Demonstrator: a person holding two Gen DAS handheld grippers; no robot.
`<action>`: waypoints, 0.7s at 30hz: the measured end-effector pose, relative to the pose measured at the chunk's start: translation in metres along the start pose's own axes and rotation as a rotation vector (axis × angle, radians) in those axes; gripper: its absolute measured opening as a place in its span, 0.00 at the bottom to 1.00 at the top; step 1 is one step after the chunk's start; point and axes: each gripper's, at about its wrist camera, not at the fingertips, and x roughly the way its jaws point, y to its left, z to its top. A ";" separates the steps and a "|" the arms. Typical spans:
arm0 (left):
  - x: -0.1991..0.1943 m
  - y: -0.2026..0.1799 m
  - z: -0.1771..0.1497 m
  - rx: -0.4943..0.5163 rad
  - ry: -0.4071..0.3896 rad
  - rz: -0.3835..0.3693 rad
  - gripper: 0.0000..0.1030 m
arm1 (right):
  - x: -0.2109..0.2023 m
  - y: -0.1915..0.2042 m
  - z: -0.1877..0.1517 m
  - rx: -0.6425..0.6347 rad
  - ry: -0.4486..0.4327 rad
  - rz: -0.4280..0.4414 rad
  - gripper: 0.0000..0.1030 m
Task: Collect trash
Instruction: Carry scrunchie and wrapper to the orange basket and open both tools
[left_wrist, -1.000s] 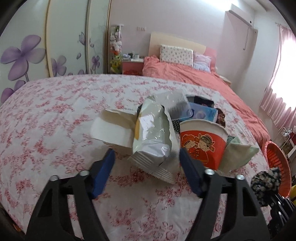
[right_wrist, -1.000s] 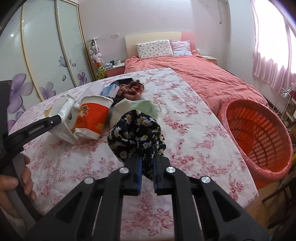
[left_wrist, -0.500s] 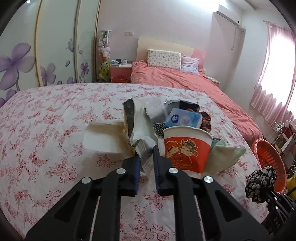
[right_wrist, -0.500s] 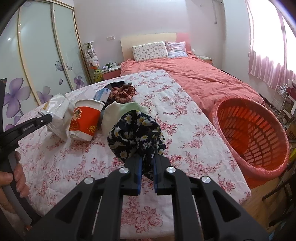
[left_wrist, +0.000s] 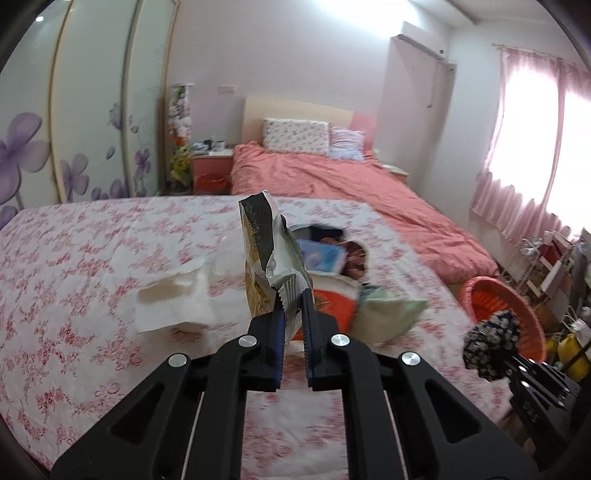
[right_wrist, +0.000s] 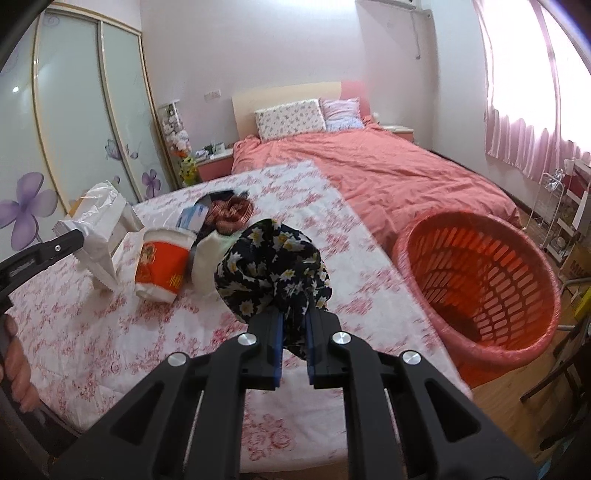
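Left fingers pinching snack bag edge

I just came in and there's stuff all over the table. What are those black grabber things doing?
A person is tidying up with a grabber in each hand. The left gripper has just closed on a crinkly snack bag and holds it above the flowery tablecloth. The right gripper is shut on a dark flowered cloth, near the orange basket. A red paper cup and a paper napkin sit on the table.

Both wrist views look forward-down along own gripper, close over floral bedspread; shared: red cup, orange basket.
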 end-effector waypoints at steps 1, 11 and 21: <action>-0.003 -0.007 0.002 0.008 -0.007 -0.018 0.08 | -0.003 -0.005 0.003 0.006 -0.012 -0.006 0.10; -0.008 -0.080 0.014 0.079 -0.031 -0.213 0.08 | -0.029 -0.071 0.031 0.084 -0.095 -0.124 0.10; 0.027 -0.167 0.000 0.184 0.026 -0.430 0.08 | -0.040 -0.148 0.040 0.194 -0.135 -0.249 0.10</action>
